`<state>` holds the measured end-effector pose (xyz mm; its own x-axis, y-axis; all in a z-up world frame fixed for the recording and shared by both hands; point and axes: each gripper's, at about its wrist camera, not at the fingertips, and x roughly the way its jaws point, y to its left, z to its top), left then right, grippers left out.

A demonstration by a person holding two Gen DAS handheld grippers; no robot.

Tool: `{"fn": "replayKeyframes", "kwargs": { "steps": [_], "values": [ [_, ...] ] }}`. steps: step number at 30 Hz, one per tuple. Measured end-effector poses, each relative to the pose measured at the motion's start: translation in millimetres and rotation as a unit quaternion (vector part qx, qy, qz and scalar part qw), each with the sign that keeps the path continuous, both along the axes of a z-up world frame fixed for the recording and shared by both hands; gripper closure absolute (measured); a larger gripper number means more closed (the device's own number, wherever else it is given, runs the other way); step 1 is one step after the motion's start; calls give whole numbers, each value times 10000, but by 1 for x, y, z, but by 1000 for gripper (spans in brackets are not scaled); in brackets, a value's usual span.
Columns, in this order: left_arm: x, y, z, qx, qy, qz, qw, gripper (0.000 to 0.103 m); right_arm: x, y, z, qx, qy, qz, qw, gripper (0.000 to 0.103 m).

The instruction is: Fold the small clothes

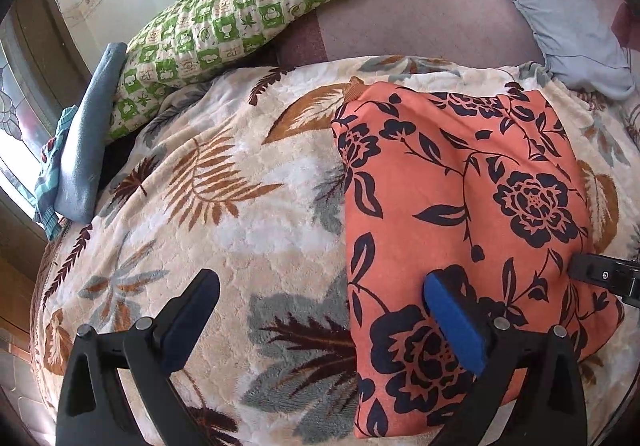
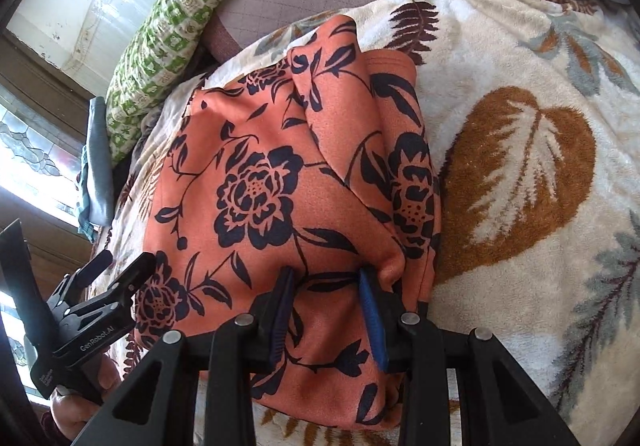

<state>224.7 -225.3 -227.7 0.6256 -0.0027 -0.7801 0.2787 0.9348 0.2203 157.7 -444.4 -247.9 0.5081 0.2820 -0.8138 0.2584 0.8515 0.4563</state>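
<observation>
An orange garment with a dark floral print (image 1: 460, 206) lies folded into a long panel on a cream leaf-patterned blanket (image 1: 224, 182). It also shows in the right wrist view (image 2: 280, 182). My left gripper (image 1: 320, 286) is open wide at the garment's near left edge, its right pad (image 1: 456, 322) over the cloth and its left pad over the blanket. My right gripper (image 2: 328, 278) hovers low over the garment's near end, jaws partly open with cloth between the blue pads (image 2: 372, 322). The left gripper shows at the left in the right wrist view (image 2: 116, 278).
A green-and-white checked pillow (image 1: 240, 22) lies at the far left by the wall. Folded blue clothes (image 1: 80, 150) sit at the bed's left edge by a window. A grey-blue pillow (image 1: 560, 6) lies at the far right. Blanket stretches to the right (image 2: 520, 166).
</observation>
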Motion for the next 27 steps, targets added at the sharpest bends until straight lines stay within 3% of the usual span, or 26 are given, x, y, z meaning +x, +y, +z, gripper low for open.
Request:
{"fn": "replayKeyframes", "kwargs": {
  "steps": [4, 10, 13, 16, 23, 24, 27],
  "values": [
    [-5, 0, 7, 26, -39, -38, 10000, 1, -5, -5, 12, 105, -140, -73, 9998, 66],
    [-13, 7, 15, -5, -193, -108, 9998, 1, -17, -5, 41, -24, -753, -89, 9971, 66],
    [-5, 11, -8, 140, 200, -90, 9997, 0, -10, 3, 32, 76, -590, 74, 9982, 66],
    [-4, 18, -17, -73, 348, -56, 9994, 0, 1, 8, 1, 275, 54, 127, 9995, 66],
    [-5, 15, 13, -165, 39, -43, 9998, 0, -8, -14, 20, 514, -279, -167, 9981, 66],
    [-5, 15, 19, -162, -51, -21, 9999, 0, -9, -18, 23, 402, -328, -227, 9984, 64],
    [-9, 13, 36, -123, -357, -8, 9993, 0, -15, -26, 31, 232, -499, -503, 9972, 40]
  ]
}}
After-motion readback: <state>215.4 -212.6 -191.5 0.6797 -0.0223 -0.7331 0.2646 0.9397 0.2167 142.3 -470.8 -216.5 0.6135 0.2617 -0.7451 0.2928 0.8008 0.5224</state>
